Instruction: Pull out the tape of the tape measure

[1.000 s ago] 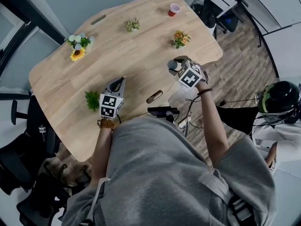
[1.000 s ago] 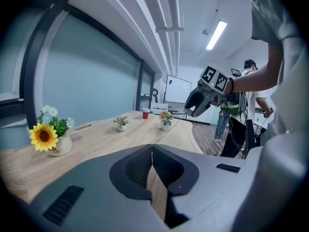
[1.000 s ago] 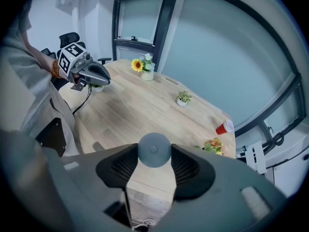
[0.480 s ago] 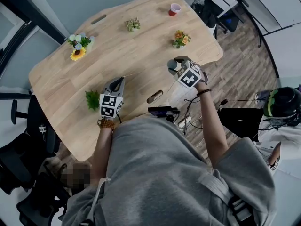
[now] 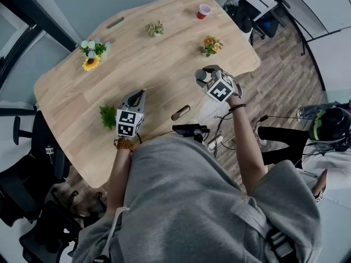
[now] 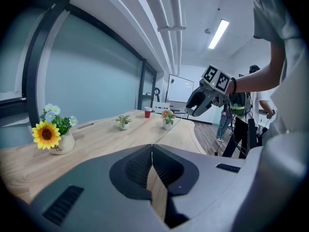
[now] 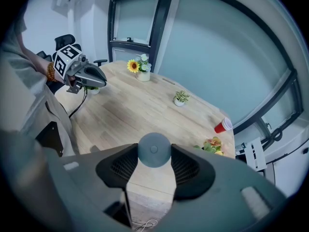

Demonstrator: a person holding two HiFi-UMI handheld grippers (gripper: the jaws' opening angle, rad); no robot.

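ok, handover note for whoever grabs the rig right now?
Left gripper: jaws shut, empty, over the near edge of the table.
Right gripper: shut on the round grey tape measure, held above the table's near right edge.
Done: tape measure is gripped. No tape shows drawn out.
Left to do: bring the left gripper across, grip the tape's end, pull. The end isn't visible.
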